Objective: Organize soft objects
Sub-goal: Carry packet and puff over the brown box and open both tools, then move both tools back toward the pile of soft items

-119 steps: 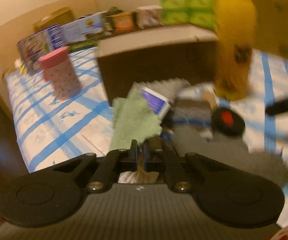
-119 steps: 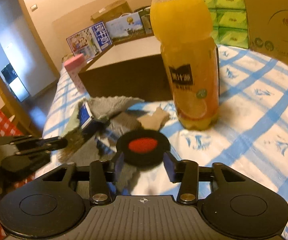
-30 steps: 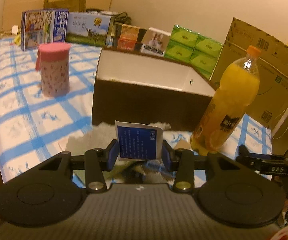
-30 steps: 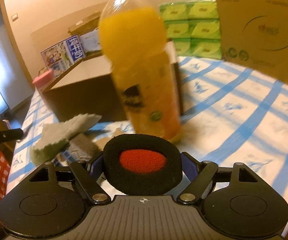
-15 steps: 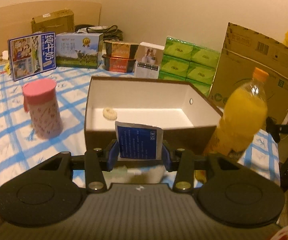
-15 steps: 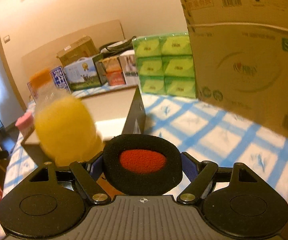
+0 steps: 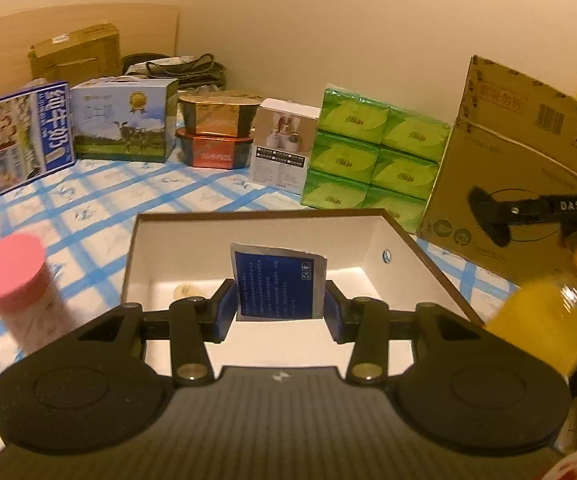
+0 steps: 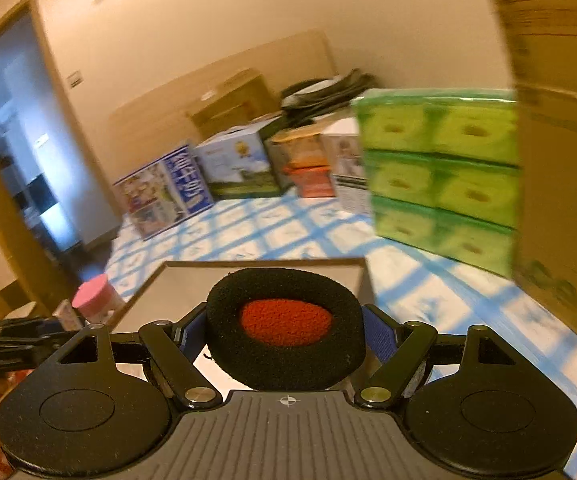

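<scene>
My left gripper is shut on a blue and silver sachet and holds it upright above the open brown box with a white inside. A small pale round thing lies on the box floor. My right gripper is shut on a black foam pad with a red centre, held above the same box. The right gripper's arm shows at the right edge of the left wrist view.
A pink-lidded cup stands left of the box. An orange juice bottle stands at its right. Green tissue packs, a large cardboard carton and milk cartons line the back of the blue-checked tablecloth.
Both grippers have risen and moved forward over the box, each keeping its object. The view into the box has opened up; the bottle has slid to the side.
</scene>
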Available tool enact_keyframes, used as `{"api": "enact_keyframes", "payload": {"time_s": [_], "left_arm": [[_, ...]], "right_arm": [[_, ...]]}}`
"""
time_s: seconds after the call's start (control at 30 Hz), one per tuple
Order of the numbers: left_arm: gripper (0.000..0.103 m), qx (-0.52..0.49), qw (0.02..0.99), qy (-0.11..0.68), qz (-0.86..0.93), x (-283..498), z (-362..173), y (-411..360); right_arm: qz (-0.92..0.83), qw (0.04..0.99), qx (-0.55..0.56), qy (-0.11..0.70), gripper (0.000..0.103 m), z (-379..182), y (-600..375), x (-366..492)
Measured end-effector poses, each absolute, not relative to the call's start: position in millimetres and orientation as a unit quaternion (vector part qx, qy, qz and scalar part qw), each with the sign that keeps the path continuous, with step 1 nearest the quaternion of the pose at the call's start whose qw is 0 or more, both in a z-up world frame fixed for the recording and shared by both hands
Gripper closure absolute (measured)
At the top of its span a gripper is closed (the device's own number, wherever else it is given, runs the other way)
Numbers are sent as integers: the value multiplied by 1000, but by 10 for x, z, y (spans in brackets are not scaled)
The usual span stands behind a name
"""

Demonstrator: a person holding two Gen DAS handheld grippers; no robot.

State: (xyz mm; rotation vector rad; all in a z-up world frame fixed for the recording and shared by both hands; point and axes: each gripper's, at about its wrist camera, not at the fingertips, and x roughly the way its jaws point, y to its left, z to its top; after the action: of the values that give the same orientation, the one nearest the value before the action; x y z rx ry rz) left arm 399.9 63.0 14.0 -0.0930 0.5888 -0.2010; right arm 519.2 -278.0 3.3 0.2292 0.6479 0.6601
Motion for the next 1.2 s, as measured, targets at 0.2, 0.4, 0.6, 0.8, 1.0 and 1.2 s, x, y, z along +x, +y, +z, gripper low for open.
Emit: {"api": "enact_keyframes", "payload": {"time_s": [0.2, 0.4, 0.6, 0.8, 1.0, 1.2], "left_arm": [[62, -21, 946, 303, -111, 4552, 91, 475], [61, -1, 939, 326, -113, 4957, -155, 384], [44, -6, 929, 355, -105, 5266, -394, 421], [43, 3, 926, 365, -94, 5299, -455, 471], [43, 1, 927, 364, -92, 5113, -336, 554], [43, 6, 927, 362, -101, 4720, -98, 601]], "right_arm": [[385, 856, 49, 343, 24, -147, -2367, 5669], [413, 838, 11, 355, 16, -433, -2052, 5941], [403, 845, 11, 352, 12, -592, -1938, 6101], [392, 851, 16, 350, 12, -570, -2038, 6018], [341, 877, 60, 332, 12, -446, -2440, 5784], [276, 897, 98, 331, 12, -290, -2965, 5383]]}}
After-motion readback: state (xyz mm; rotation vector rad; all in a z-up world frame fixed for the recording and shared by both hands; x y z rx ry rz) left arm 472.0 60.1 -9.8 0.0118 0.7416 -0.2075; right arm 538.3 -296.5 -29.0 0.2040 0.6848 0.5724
